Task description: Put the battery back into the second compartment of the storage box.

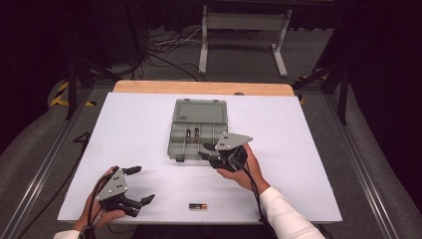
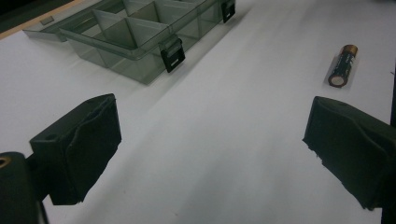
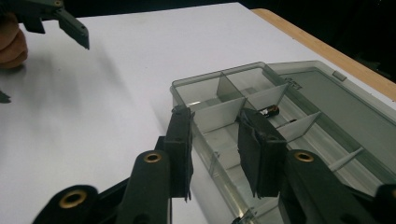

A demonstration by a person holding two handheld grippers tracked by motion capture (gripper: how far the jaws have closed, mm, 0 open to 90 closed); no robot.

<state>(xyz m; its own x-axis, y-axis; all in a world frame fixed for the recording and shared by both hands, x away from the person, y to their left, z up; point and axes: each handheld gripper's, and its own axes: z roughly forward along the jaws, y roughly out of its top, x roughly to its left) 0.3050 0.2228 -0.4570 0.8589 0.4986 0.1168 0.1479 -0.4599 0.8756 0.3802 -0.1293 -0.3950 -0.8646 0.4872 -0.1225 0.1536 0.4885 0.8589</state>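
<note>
An open grey compartment box (image 1: 175,144) lies mid-table with its lid (image 1: 200,110) flat behind it. Two batteries (image 1: 192,132) lie in a middle compartment, one of them the battery (image 3: 270,110) in the right gripper view. A loose battery (image 1: 198,205) lies near the table's front edge, the same battery (image 2: 342,65) seen ahead and to the right between the left jaws. My left gripper (image 1: 142,184) hovers wide open at the front left, holding nothing. My right gripper (image 1: 205,151) stands open at the box's front right, its jaws astride the box wall (image 3: 205,154).
The white table top (image 1: 298,149) ends in a wooden strip (image 1: 204,88) at the far side. Beyond it stand a white metal frame (image 1: 244,30) and floor cables (image 1: 164,50). The box's black latch (image 2: 172,54) faces the left gripper.
</note>
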